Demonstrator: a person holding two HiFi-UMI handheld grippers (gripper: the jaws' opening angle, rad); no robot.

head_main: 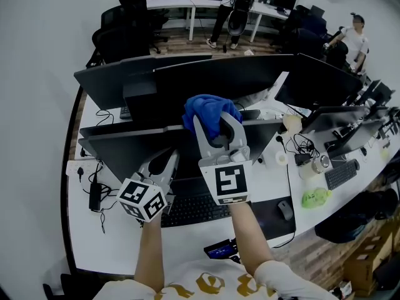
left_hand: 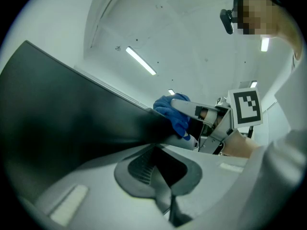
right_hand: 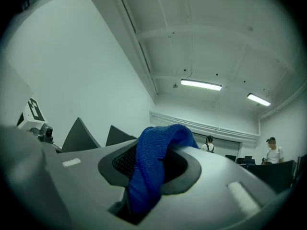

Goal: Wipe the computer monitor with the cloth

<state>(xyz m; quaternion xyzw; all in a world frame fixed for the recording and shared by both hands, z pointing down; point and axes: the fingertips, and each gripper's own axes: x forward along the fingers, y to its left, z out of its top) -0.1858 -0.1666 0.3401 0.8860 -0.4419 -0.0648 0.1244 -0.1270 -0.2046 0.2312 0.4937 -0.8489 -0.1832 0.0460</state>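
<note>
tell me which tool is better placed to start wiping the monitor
Right. The right tool is shut on the blue cloth, up at the monitor's top edge. The left tool is shut and empty, lower down by the screen.

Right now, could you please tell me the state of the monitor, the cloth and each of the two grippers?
wide black computer monitor: screen dark.
bunched blue cloth: clamped in the right gripper, up at the monitor's top edge.
right gripper: shut on the bunched blue cloth.
left gripper: shut, nothing between its jaws.
</note>
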